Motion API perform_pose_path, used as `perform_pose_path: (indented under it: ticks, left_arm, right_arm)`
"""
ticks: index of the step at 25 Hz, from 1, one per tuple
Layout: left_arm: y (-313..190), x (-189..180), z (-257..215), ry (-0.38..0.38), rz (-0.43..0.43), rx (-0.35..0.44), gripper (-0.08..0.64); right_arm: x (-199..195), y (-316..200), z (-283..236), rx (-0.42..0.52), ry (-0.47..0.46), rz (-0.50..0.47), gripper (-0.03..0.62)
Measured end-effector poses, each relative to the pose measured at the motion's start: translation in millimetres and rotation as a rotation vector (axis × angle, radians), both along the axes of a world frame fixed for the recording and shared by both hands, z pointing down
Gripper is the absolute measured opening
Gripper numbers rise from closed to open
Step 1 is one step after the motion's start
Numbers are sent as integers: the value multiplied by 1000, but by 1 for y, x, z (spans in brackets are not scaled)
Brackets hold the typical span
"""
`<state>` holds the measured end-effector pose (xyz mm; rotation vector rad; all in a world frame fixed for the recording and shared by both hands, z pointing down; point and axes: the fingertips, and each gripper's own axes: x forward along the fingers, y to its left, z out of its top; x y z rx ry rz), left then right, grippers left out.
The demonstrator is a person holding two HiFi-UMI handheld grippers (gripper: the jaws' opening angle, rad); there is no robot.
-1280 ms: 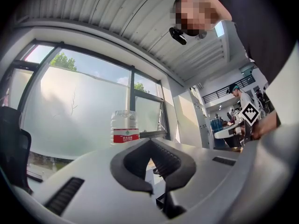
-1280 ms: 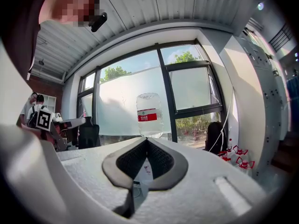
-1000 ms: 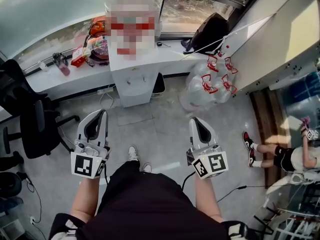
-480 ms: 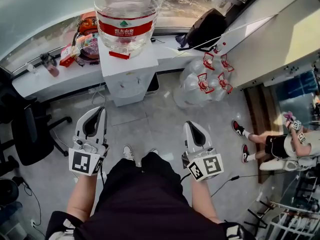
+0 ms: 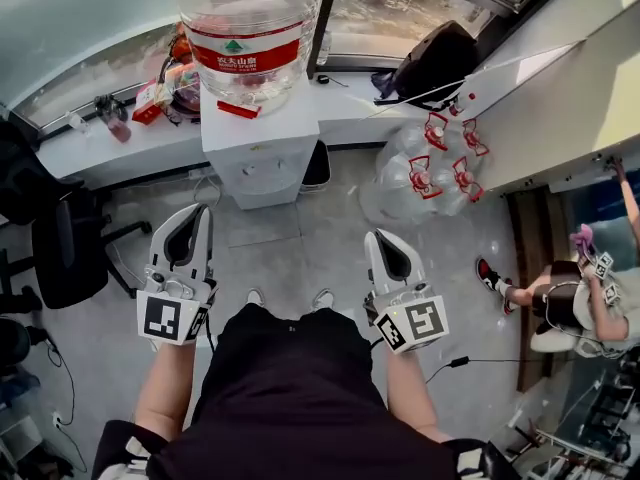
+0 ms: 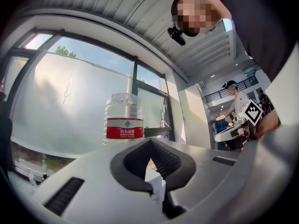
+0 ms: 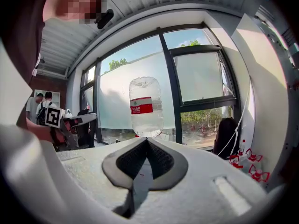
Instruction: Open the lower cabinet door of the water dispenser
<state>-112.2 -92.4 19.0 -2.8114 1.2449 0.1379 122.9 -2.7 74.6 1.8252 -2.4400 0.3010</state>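
Dispenser [image 5: 262,163] faces closed left gripper [image 5: 198,212], right gripper [image 5: 377,237]

There's a black office chair [image 5: 60,248] off on the left, a black backpack [image 5: 440,63] up on the window ledge, a pile of clear empty jugs [image 5: 430,168] with red handles on the floor just below it, and a seated person [image 5: 565,303] at the far right.
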Motion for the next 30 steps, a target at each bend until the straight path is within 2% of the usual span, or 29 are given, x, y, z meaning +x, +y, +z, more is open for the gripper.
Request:
perform_pose_path:
  ticks: [4, 8, 10, 16, 21, 25, 30]
  left_arm:
    - [-6, 26, 9, -43, 9, 22, 8]
    - [-13, 37, 38, -68, -1, 46, 8]
    - [-17, 36, 66, -83, -16, 37, 8]
    - [-32, 29, 138, -62, -62, 54, 8]
    - [-41, 21, 195, -74, -77, 58, 8]
    - [-55, 20, 256, -55, -76, 8, 8]
    - [-69, 30, 329, -63, -59, 13, 8]
  right_arm:
    - [19, -10, 10, -20, 22, -55, 5]
    - [22, -35, 47, -22, 54, -129, 5]
    - [16, -49, 66, 3, 59, -156, 5]
    - [5, -88, 127, 71, 57, -188, 5]
    - [-3, -111, 182, 81, 85, -219, 5]
    - [-4, -134, 242, 76, 69, -235, 5]
    - [-6, -159, 318, 67, 60, -264, 5]
